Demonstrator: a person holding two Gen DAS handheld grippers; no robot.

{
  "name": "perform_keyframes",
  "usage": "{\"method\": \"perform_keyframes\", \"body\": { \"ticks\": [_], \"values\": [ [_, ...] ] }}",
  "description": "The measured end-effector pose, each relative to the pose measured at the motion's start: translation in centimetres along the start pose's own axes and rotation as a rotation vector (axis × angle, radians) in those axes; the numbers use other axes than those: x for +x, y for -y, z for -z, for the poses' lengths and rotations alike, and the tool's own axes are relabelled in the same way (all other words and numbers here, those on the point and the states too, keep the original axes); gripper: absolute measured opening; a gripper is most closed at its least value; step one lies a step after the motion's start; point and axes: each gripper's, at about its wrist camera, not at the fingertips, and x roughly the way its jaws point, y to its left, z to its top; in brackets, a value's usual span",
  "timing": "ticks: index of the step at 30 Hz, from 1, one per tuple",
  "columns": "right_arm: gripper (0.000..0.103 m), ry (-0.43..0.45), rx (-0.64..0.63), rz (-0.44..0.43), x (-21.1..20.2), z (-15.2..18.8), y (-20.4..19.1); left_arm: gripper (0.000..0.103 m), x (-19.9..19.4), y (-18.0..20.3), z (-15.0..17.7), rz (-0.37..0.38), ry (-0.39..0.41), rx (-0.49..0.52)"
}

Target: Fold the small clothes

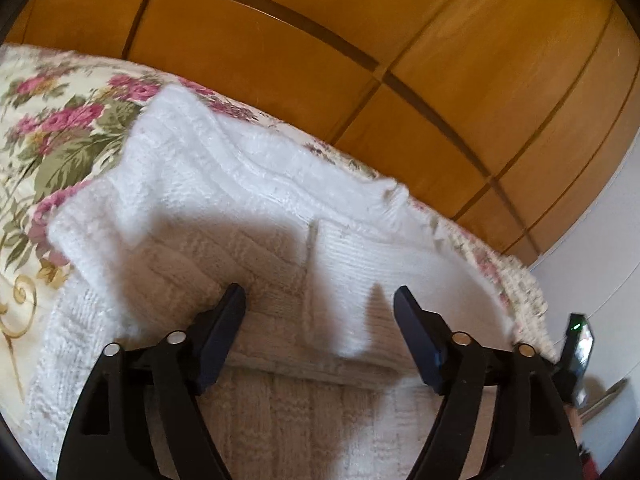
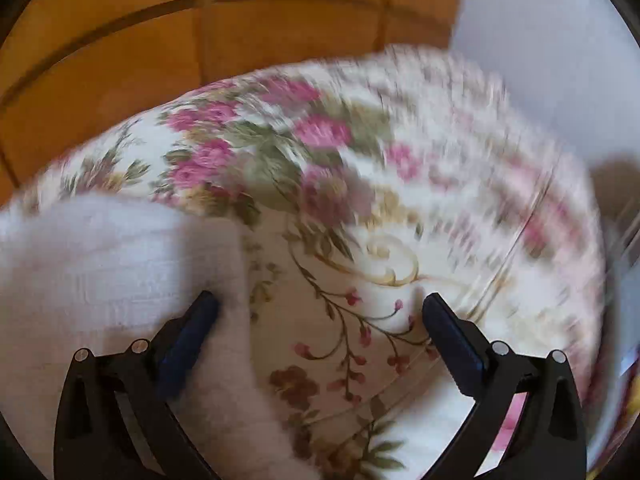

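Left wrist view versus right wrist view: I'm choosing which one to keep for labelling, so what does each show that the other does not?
Only the left wrist view shows the white knitted garment's ribbed edge and folded layers, sharply, under the open left gripper. Only the right wrist view shows a wide stretch of the floral bedspread, blurred, under the open right gripper. Both show garment, bedspread and the wooden panelling.

left wrist: looking down close over white knitted garment (image 1: 224,208) | right wrist: facing floral cream bedspread (image 2: 360,240) close, blurred | both sharing garment, bedspread, orange wooden wardrobe (image 1: 360,40)
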Motion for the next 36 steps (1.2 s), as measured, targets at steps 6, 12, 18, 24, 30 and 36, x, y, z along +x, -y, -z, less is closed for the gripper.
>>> {"method": "perform_keyframes", "body": {
  "ticks": [6,12,18,24,30,36],
  "values": [
    [0.101,0.029,-0.014,0.003,-0.4,0.4,-0.3,0.092,0.6,0.6,0.0,-0.003,-0.028,0.049],
    [0.101,0.077,0.032,-0.112,-4.6,2.2,1.8,0.092,0.0,0.3,0.0,0.024,-0.014,0.027],
    [0.101,0.104,-0.036,-0.142,-7.8,5.2,2.1,0.092,-2.3,0.7,0.7,-0.006,0.002,0.024],
    [0.101,0.090,-0.081,-0.222,-9.5,7.6,2.5,0.092,-5.5,-0.3,3.0,-0.020,-0.039,-0.022],
    [0.090,0.087,-0.127,-0.437,-11.5,10.0,3.9,0.094,-9.4,-0.6,5.4,-0.067,-0.054,0.096],
    [0.068,0.026,-0.102,-0.617,-11.9,12.0,7.0,0.094,-12.7,-2.2,6.7,-0.117,-0.075,0.189]
  ]
}}
